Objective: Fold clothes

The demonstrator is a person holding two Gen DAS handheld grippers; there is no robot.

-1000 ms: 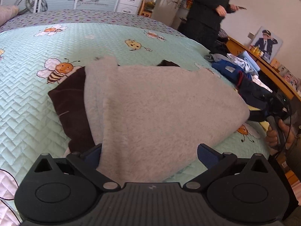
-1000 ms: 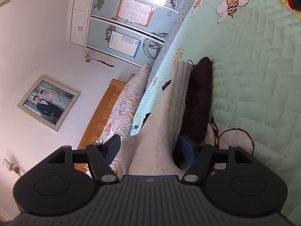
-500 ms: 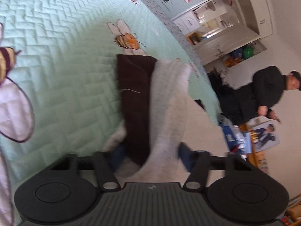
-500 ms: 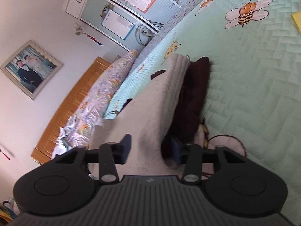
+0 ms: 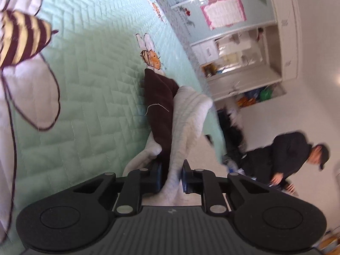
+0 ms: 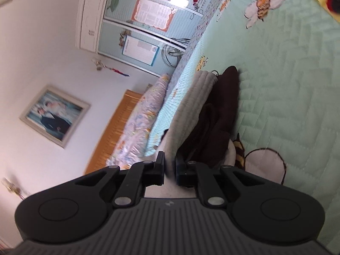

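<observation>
— What is seen, from the largest thing downward?

— A mint-green quilted bedspread (image 5: 89, 97) printed with bees is spread across the bed. Behind it, a wardrobe with sliding doors (image 6: 136, 29) is seen against the wall, and a framed portrait (image 6: 54, 115) is hung near a wooden headboard (image 6: 110, 133). A person in dark clothes (image 5: 291, 157) is caught, blurred, at the far side of the room.

— And where is the clothing found?

— On the bedspread, directly ahead of both grippers. A grey fleece garment (image 5: 189, 119) is laid over a dark brown garment (image 5: 159, 104), the brown one lying against the quilt.

— How are the grippers set?

— The left gripper (image 5: 172, 177) is being closed, with a bunched edge of the grey fleece and a little of the brown cloth pinched between its jaws. The right gripper (image 6: 170, 170) is likewise being closed, its jaws nearly together, with a thin fold of the grey fleece caught in the narrow gap.
</observation>
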